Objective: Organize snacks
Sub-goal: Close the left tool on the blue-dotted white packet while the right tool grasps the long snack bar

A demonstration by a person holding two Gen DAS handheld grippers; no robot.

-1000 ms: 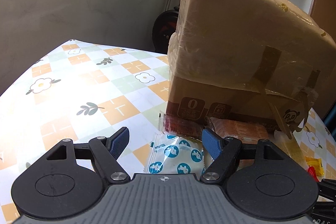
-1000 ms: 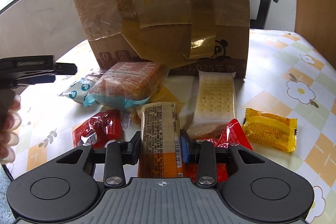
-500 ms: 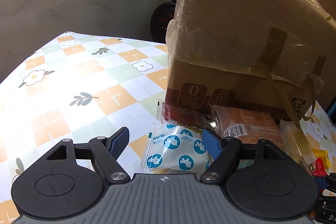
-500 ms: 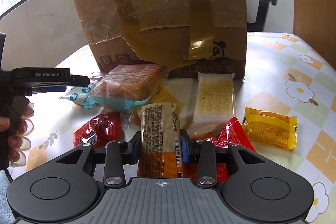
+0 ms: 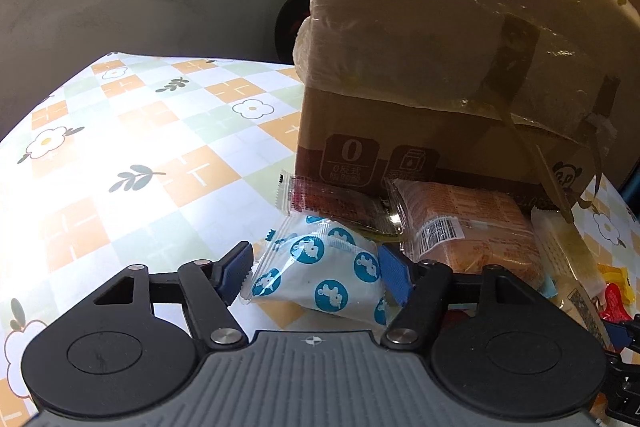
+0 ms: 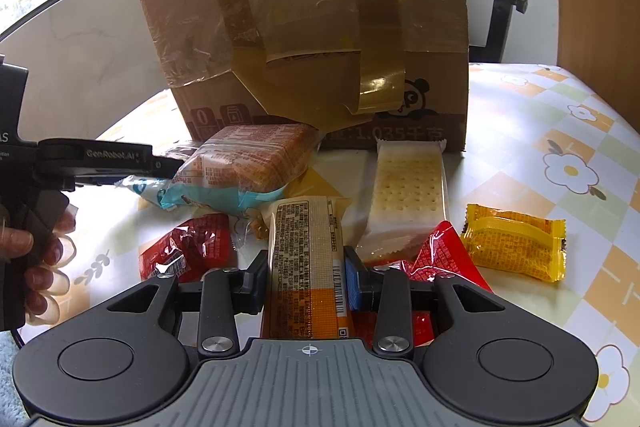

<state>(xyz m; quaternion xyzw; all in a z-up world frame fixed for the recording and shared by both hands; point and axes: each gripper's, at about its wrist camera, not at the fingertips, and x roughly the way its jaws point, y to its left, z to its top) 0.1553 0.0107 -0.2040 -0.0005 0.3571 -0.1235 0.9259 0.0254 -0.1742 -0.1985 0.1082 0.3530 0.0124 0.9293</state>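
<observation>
Cardboard box stood toward far edge of table, snacks heaped against its front. Long biscuit pack clamped in right gripper, jaws narrow. White blue-dotted packet sits between pads of left gripper, jaws closing, firm grip not yet seen. Step judged: paired pick-up. Next: grip finished, both lifted clear of pile.

A white packet with blue rabbit circles is lying flat beside a red sachet. An orange-and-cream wrapped bar is pointing toward the taped cardboard box.
</observation>
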